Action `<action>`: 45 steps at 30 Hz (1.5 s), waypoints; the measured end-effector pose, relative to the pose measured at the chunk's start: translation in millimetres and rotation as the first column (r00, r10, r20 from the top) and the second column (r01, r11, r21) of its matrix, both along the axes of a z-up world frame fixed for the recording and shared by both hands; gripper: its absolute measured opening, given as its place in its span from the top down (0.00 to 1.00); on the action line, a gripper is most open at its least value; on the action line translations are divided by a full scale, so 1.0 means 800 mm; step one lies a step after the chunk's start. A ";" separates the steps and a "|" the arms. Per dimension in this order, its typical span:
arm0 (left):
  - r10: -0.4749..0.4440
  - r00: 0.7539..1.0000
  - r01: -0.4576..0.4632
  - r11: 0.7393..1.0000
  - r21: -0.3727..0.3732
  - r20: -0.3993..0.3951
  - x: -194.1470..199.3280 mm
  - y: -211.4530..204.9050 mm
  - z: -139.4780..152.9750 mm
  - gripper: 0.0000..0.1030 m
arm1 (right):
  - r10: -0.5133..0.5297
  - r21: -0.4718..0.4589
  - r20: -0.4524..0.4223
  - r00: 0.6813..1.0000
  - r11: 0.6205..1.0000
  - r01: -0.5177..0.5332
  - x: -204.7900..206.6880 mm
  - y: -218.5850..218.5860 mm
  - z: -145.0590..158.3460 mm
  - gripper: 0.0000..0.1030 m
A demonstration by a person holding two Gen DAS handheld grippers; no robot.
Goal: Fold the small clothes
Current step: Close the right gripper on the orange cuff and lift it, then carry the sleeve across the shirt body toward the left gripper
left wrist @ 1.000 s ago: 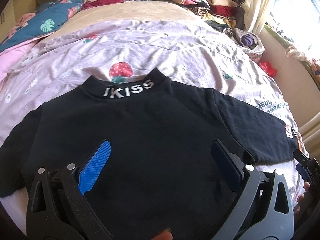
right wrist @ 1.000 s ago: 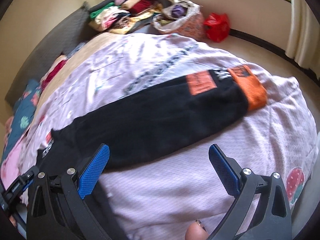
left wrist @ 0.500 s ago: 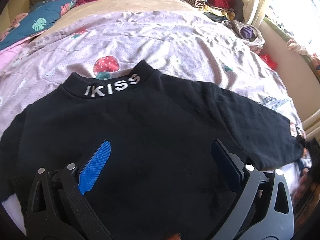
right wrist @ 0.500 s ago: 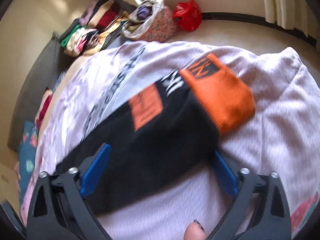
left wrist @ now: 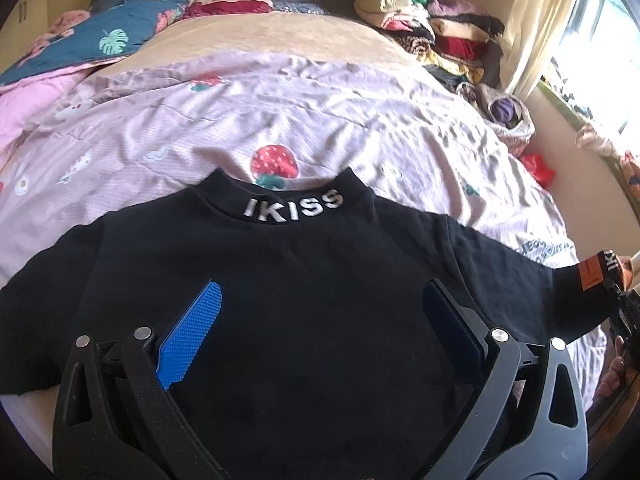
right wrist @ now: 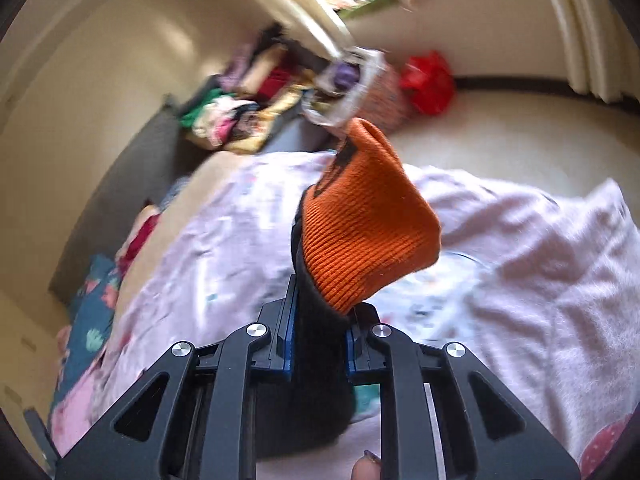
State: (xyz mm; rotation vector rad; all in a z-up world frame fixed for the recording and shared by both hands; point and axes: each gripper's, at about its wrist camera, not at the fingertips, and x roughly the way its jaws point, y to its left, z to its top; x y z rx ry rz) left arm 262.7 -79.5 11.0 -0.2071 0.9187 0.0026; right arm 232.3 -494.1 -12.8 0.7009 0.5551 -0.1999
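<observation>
Two grippers | right gripper (right wrist: 318,344) now closing on sleeve (right wrist: 320,360), lifted | left gripper (left wrist: 320,328) fingers spread wide over sweater (left wrist: 300,280)

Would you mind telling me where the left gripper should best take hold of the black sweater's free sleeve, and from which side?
Probably at the cuff end of the left sleeve, coming in from the outer side. It lies flat and spread on the pink bedspread, edge exposed, so open jaws of the left gripper can slide over it. The right gripper is closing on the other sleeve, near its orange cuff.

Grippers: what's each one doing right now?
Left gripper: open, over the black top.
Right gripper: closing on the top's sleeve.
</observation>
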 end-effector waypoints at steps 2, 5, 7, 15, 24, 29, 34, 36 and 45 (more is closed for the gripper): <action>0.005 1.000 -0.005 1.000 -0.005 0.008 -0.004 0.008 0.005 0.08 | 0.036 -0.032 0.023 0.999 0.999 -0.035 0.001 0.020 0.019 0.84; 0.018 1.000 -0.018 1.000 0.005 0.026 -0.012 0.019 0.013 0.08 | 0.080 -0.072 0.042 0.996 0.994 -0.076 0.004 0.049 0.042 0.84; 0.022 0.999 -0.022 1.000 -0.007 0.033 -0.016 0.027 0.017 0.08 | 0.107 -0.094 0.047 0.993 0.990 -0.102 0.006 0.067 0.053 0.84; 0.037 0.998 -0.033 0.996 -0.085 0.047 -0.029 0.066 0.024 0.08 | 0.251 -0.190 0.046 0.967 0.952 -0.238 0.015 0.165 0.083 0.84; -0.002 0.999 0.014 0.957 -0.291 0.041 -0.037 0.109 0.016 0.08 | 0.379 -0.266 0.006 0.925 0.893 -0.364 0.025 0.271 0.080 0.84; -0.026 1.000 0.031 0.921 -0.388 0.018 -0.035 0.124 0.005 0.08 | 0.426 -0.264 -0.035 0.904 0.868 -0.420 0.034 0.320 0.062 0.84; -0.037 0.999 0.038 0.877 -0.479 0.011 -0.035 0.143 -0.008 0.08 | 0.469 -0.261 -0.078 0.880 0.842 -0.472 0.043 0.362 0.039 0.84; -0.035 0.999 0.035 0.865 -0.501 0.010 -0.035 0.149 -0.012 0.08 | 0.483 -0.257 -0.097 0.870 0.832 -0.491 0.045 0.378 0.029 0.83; -0.063 0.998 0.036 0.798 -0.602 -0.024 -0.025 0.161 -0.042 0.09 | 0.549 -0.204 -0.162 0.820 0.794 -0.573 0.049 0.425 -0.013 0.81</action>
